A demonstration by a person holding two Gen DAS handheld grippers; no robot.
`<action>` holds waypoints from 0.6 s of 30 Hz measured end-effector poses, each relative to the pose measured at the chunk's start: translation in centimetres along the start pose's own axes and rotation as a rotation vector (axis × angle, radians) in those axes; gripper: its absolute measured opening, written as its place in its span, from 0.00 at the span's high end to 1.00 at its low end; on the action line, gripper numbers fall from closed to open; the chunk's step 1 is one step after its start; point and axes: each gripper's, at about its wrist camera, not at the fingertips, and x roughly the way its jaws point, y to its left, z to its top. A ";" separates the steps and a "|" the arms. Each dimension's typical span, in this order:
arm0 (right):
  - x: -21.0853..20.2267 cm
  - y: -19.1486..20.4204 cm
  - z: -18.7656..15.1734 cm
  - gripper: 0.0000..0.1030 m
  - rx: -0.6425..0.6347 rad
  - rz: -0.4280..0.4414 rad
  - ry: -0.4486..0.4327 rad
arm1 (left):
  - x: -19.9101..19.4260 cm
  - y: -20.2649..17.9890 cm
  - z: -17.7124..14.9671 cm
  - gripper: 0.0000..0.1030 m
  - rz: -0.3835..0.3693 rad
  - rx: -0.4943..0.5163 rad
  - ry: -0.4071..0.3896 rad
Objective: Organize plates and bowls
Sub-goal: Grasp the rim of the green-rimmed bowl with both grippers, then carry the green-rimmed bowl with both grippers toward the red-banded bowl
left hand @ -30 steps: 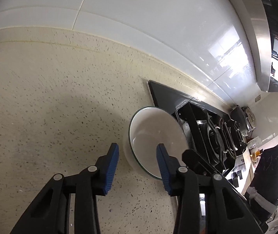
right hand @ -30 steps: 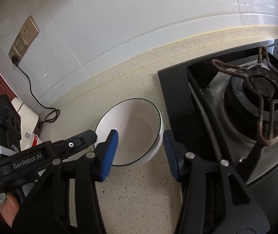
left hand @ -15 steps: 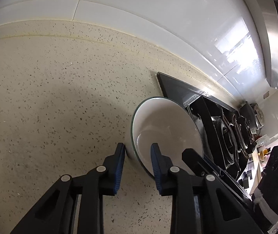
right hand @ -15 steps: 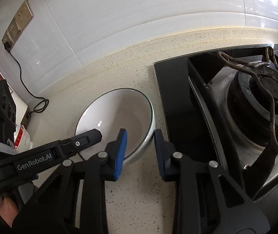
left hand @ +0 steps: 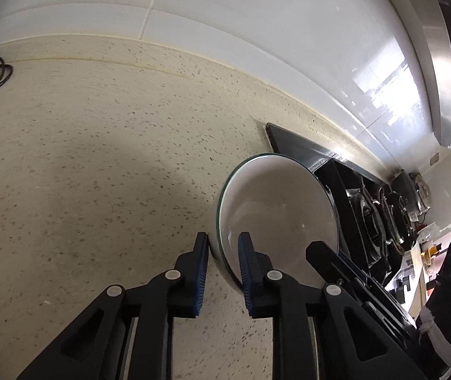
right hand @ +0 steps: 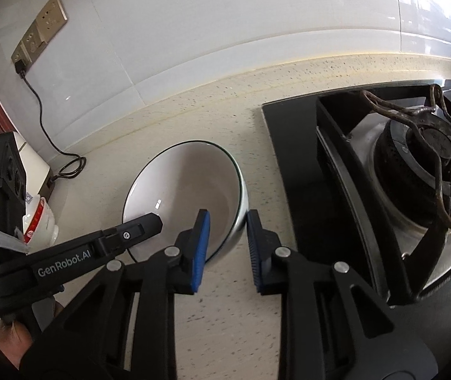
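Here the white bowl (right hand: 187,196) sits on the counter (left hand: 83,174) beside the stove (right hand: 415,174); both grippers (left hand: 222,253) (right hand: 225,240) straddle opposite rim edges, seemingly not clamped. Uneven squeezing could tip it.

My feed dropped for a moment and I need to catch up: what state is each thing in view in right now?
bowl: upright on the counter, empty, beside the stove
left gripper: fingers straddling the bowl's rim
right gripper: fingers straddling the bowl's opposite rim
stove burner: no flame, no pot on it
charger cable: plugged into the wall socket
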 end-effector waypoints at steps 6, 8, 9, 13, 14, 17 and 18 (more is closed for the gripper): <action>-1.0 2.5 -0.1 0.73 -0.027 0.020 -0.008 | -2.6 1.5 0.2 0.81 -0.001 -0.023 -0.041; -1.2 3.5 -0.1 0.73 -0.038 0.027 -0.010 | -3.5 2.3 0.3 0.81 -0.006 -0.036 -0.054; -1.3 3.9 -0.1 0.73 -0.042 0.032 -0.011 | -4.0 2.8 0.3 0.81 -0.009 -0.044 -0.061; -1.6 6.4 0.2 0.73 -0.069 0.052 -0.014 | -5.5 4.5 0.4 0.81 -0.017 -0.075 -0.085; -1.4 7.0 0.2 0.73 -0.076 0.057 -0.015 | -6.0 5.0 0.5 0.81 -0.017 -0.082 -0.092; -1.4 8.8 0.3 0.73 -0.099 0.072 -0.015 | -7.8 6.6 0.4 0.81 -0.013 -0.106 -0.114; -1.4 9.7 0.4 0.73 -0.106 0.080 -0.015 | -8.2 7.1 0.4 0.81 -0.011 -0.112 -0.123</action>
